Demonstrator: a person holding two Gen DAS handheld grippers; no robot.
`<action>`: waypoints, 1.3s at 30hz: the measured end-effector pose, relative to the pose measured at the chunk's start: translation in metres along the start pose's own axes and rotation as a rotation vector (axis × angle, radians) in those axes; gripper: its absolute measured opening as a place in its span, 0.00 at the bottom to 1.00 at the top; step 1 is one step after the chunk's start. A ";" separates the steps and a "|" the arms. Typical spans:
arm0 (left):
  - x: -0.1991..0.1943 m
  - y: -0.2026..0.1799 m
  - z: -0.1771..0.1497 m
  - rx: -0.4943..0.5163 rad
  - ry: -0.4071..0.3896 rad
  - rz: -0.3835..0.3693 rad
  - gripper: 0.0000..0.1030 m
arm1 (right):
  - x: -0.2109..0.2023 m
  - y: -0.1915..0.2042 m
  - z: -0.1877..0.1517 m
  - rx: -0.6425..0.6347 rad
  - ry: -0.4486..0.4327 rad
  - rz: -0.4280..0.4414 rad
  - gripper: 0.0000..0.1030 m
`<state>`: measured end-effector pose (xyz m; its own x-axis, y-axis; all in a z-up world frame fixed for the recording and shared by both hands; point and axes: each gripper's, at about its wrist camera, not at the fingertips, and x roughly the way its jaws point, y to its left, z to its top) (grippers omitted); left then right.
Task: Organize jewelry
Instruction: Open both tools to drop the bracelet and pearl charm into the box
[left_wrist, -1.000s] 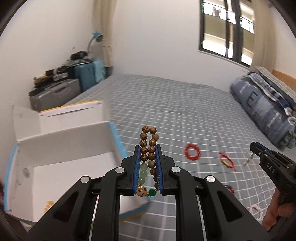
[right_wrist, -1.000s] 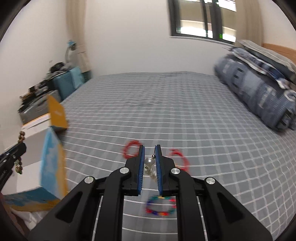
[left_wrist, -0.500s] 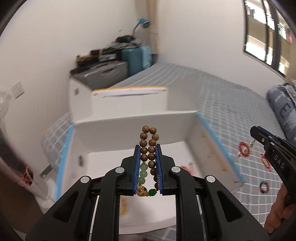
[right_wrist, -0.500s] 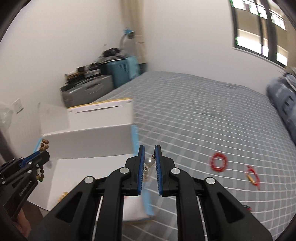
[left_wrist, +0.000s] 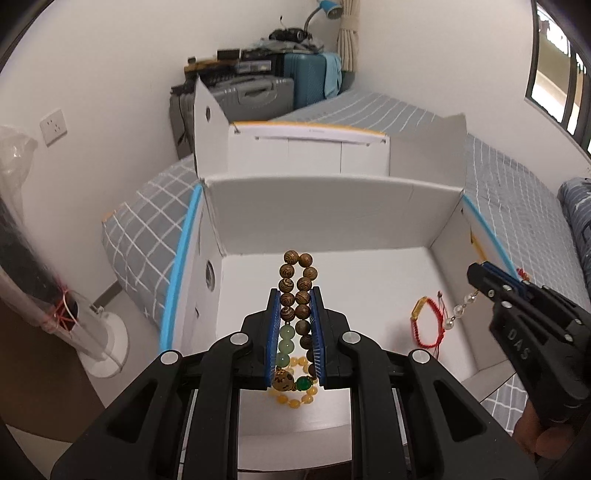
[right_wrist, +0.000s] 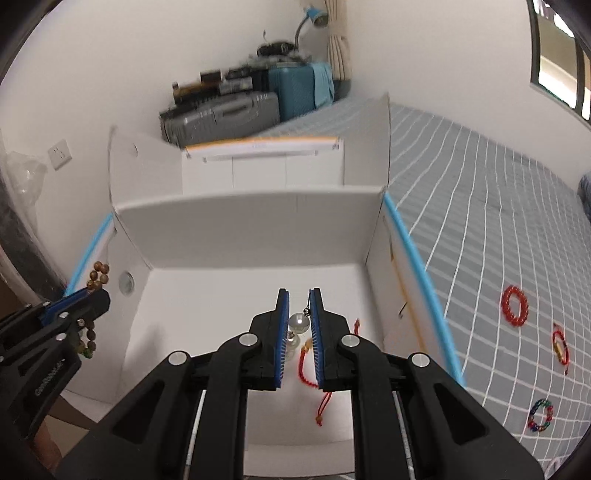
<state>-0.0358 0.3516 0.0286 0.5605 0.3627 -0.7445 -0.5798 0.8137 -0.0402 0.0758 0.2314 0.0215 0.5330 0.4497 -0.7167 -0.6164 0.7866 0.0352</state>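
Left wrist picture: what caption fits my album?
Left gripper holds a wooden bead bracelet over the white box.

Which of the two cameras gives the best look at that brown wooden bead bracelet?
The left wrist view. The wooden bead bracelet sits centre frame, pinched in the left tongs, with its brown, pale green and dark green beads all clear. The right wrist view shows only a few of its beads at the left edge, above and below those tongs.

The white box (left_wrist: 332, 218) is open at the top, its upright flaps rising only along the far wall and far corners. Inside, a red cord bracelet (left_wrist: 424, 325) lies toward the right wall and yellow beads (left_wrist: 295, 400) near the front; the floor's far half lies bare.
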 end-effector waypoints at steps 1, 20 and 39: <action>0.005 0.003 0.000 -0.002 0.010 -0.006 0.15 | 0.004 0.001 -0.002 0.001 0.019 -0.002 0.11; 0.040 -0.001 -0.014 0.013 0.137 -0.037 0.19 | 0.035 0.001 -0.015 0.013 0.173 -0.013 0.19; -0.016 -0.005 -0.005 -0.008 -0.026 -0.057 0.86 | -0.032 -0.018 -0.008 0.054 -0.010 -0.044 0.78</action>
<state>-0.0443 0.3392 0.0377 0.6075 0.3277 -0.7236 -0.5515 0.8296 -0.0873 0.0648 0.1997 0.0383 0.5650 0.4180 -0.7114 -0.5603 0.8273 0.0411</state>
